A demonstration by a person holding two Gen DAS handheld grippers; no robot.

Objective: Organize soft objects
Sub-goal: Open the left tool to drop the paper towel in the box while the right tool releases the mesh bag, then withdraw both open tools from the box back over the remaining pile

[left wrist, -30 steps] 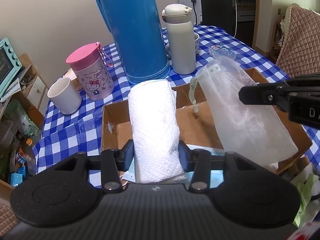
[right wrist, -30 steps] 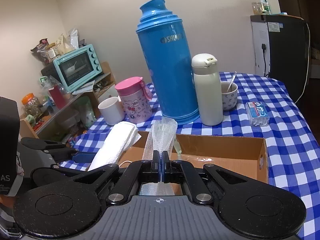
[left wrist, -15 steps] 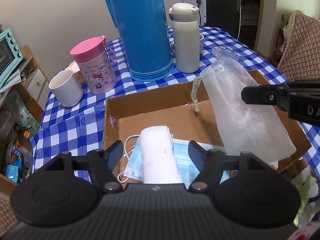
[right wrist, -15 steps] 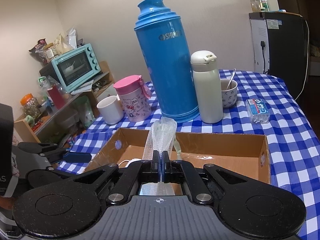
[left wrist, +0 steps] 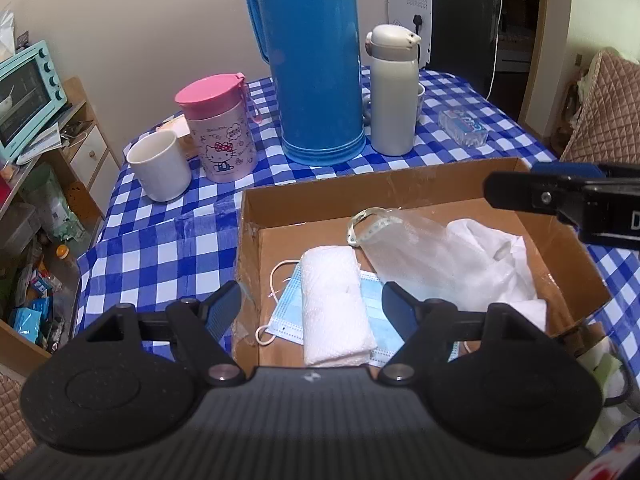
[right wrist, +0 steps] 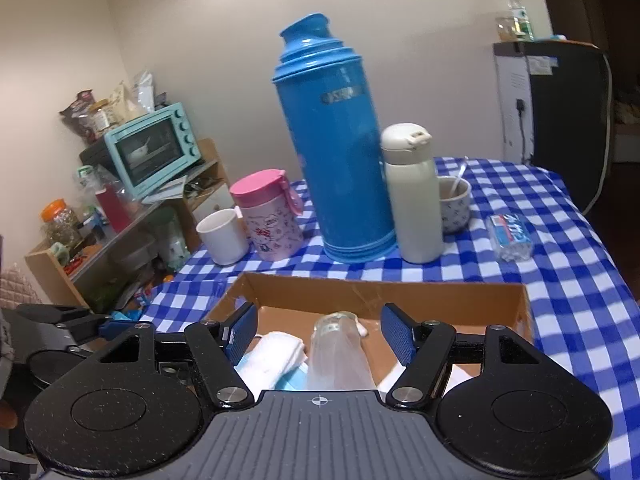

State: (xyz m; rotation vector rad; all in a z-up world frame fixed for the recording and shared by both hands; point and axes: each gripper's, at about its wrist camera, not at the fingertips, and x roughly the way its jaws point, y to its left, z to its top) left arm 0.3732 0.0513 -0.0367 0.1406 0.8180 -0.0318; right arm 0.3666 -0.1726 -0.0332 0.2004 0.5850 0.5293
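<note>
A shallow cardboard box (left wrist: 360,190) sits on the blue checked table. Inside lie a rolled white towel (left wrist: 334,304) on a blue face mask (left wrist: 376,300), and a clear bubble-wrap bag (left wrist: 440,256) with a measuring tape (left wrist: 368,220) over white cloth. My left gripper (left wrist: 312,304) hovers above the towel, its jaws opening wide, the towel below them and untouched. In the right wrist view my right gripper (right wrist: 318,332) is opening too; the bag (right wrist: 338,354) lies loose beneath it, clear of the pads. The towel (right wrist: 278,354) shows left of the bag.
Behind the box (right wrist: 384,288) stand a tall blue thermos (left wrist: 312,60), a cream flask (left wrist: 394,92), a pink-lidded cup (left wrist: 218,128), a white mug (left wrist: 160,166) and a tissue pack (left wrist: 464,126). A cluttered shelf with a teal oven (right wrist: 154,146) stands left of the table.
My left gripper let go of the towel, which now lies flat on the mask, and drew back. My right gripper opened and the bubble-wrap bag dropped into the box.
</note>
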